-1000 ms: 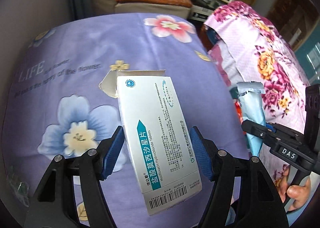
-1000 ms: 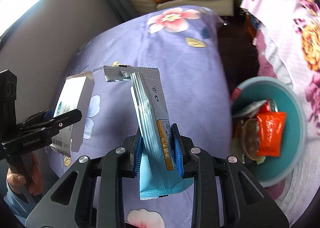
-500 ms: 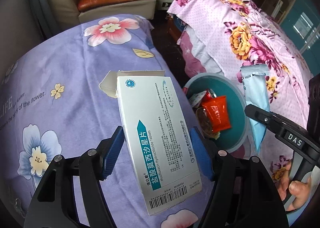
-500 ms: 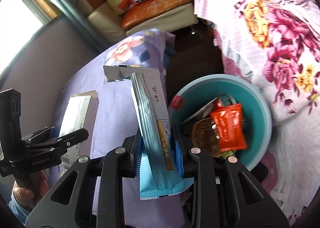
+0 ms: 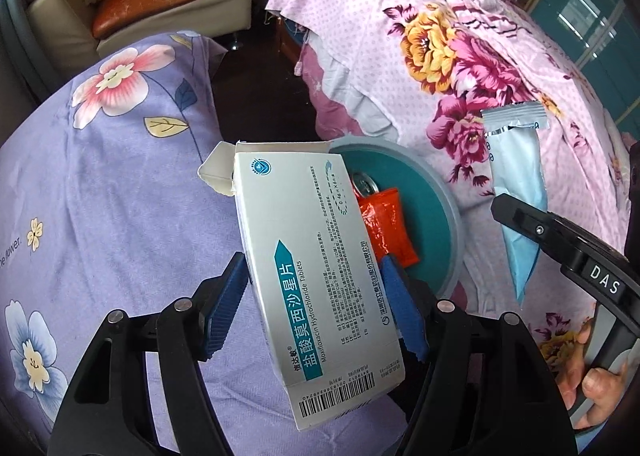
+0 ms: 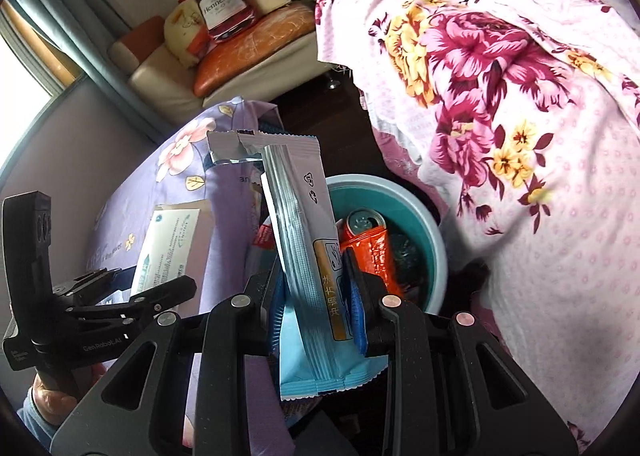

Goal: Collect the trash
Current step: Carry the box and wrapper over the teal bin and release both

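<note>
Left gripper [image 5: 314, 288] grasps one tablet box [image 5: 308, 276]; right gripper [image 6: 316, 296] grasps one blue sachet [image 6: 308, 240]. Below, one teal bin [image 6: 436, 240] holds one can [image 6: 362, 218] and one orange wrapper [image 5: 386, 226].

Your left black two-finger gripper with blue pads [image 5: 314, 296] clamps wide; your right one [image 6: 316, 296] pinches narrow. Both tilt steeply downward.

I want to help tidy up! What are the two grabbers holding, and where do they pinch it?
The left gripper pinches the white medicine box by its long sides, near the barcode end. The right gripper pinches the blue sachet across its lower part.
</note>
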`<action>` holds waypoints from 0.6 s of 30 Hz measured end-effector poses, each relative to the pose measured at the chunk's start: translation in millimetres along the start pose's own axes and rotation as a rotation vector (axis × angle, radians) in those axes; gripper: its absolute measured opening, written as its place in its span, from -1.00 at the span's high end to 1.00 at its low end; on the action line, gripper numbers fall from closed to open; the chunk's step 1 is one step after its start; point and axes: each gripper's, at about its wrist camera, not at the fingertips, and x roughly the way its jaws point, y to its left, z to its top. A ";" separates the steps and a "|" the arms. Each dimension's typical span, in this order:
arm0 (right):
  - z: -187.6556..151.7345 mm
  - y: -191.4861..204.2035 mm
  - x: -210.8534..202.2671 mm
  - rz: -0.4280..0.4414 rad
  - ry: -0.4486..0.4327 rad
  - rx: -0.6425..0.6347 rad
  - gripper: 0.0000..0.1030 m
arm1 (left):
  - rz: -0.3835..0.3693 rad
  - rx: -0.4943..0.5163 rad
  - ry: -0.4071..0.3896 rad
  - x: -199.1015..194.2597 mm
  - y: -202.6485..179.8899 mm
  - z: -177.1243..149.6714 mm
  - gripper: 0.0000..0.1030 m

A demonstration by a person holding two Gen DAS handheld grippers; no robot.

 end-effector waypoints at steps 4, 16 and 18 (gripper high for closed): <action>4.8 -8.4 5.0 -0.005 0.010 0.010 0.50 | -0.009 0.011 0.015 12.3 -8.3 8.5 -0.35; 15.0 -20.8 17.2 -0.037 0.046 0.023 0.49 | -0.044 0.031 0.048 42.7 -21.6 21.3 -0.43; 15.9 -21.9 18.3 -0.038 0.046 0.025 0.49 | -0.053 0.030 0.048 45.5 -23.0 22.7 -0.48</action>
